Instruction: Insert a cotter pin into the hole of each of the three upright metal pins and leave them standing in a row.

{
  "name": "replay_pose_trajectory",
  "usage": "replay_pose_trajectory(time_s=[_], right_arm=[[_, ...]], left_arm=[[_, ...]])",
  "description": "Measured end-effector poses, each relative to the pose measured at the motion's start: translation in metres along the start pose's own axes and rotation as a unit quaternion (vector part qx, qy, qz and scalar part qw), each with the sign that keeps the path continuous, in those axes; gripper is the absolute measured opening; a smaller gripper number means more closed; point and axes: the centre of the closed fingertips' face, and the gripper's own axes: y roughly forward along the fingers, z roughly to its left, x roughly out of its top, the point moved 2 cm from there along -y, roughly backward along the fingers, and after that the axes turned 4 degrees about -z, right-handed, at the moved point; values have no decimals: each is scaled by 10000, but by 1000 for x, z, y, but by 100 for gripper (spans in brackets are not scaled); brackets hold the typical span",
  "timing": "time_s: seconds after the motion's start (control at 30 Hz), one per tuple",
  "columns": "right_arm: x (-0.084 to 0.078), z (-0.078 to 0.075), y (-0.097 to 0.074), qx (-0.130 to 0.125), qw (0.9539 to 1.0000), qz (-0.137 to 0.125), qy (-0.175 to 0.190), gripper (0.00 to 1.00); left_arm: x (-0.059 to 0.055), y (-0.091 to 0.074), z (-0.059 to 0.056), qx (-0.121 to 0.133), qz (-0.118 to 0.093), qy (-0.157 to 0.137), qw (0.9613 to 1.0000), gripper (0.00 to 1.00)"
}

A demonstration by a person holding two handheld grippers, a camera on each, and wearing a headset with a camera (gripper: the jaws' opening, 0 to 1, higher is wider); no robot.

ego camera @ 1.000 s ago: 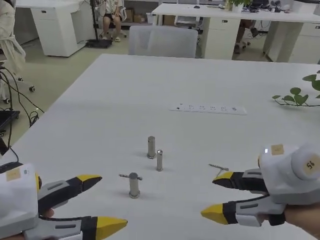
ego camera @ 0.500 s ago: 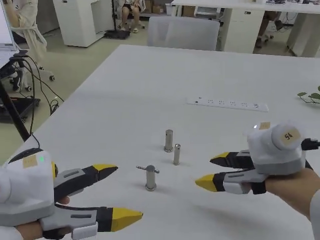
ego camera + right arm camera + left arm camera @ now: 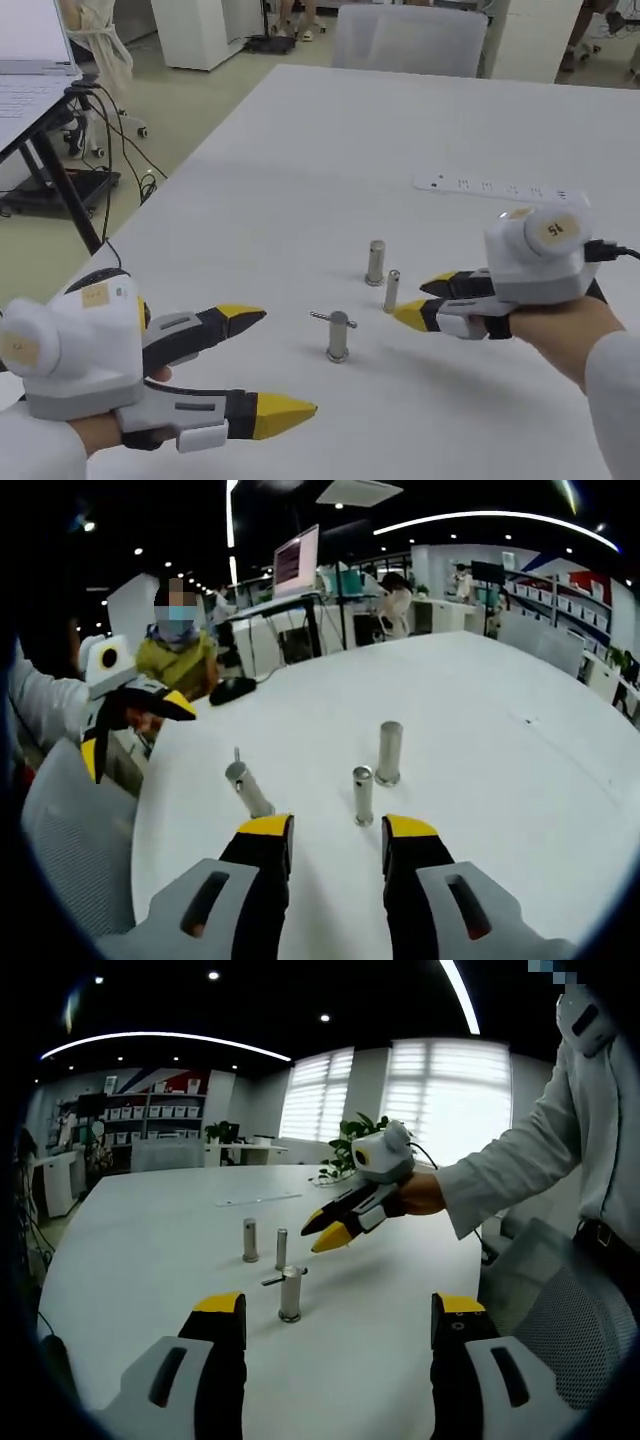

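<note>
The white table [image 3: 300, 180] bears the work. The left gripper [image 3: 282, 362] hangs well back, jaws spread wide and empty, and the right gripper [image 3: 417, 301] has its jaws parted on nothing visible. Of the three upright metal pins, the middle pin [image 3: 391, 291] stands vertical just ahead of the right jaws, beside the far pin [image 3: 376, 262]. The nearest pin [image 3: 338, 337] carries a cotter pin [image 3: 325, 318] crosswise.

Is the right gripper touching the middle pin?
Apart. The left gripper view shows a strip of bare table between the tips of the right gripper and the middle pin.
</note>
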Motion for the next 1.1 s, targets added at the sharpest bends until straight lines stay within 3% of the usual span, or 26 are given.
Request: replay_pose_trajectory(time_s=[0.37,0.67,0.87,1.1], right_arm=[[8,-8,24,-140,9999,3,72,30],[5,-11,35,-176,9998,84,65,24],[3,-17,36,-294,9993,140,-207,13],[2,-19,34,-277,9983,176,-473,11]], left_arm=[[-1,-1,2,14,3,3,10000,75],[0,-1,6,42,-3,10,10000,75],[0,-3,8,67,10,19,10000,75],[0,-3,8,82,8,19,10000,75]])
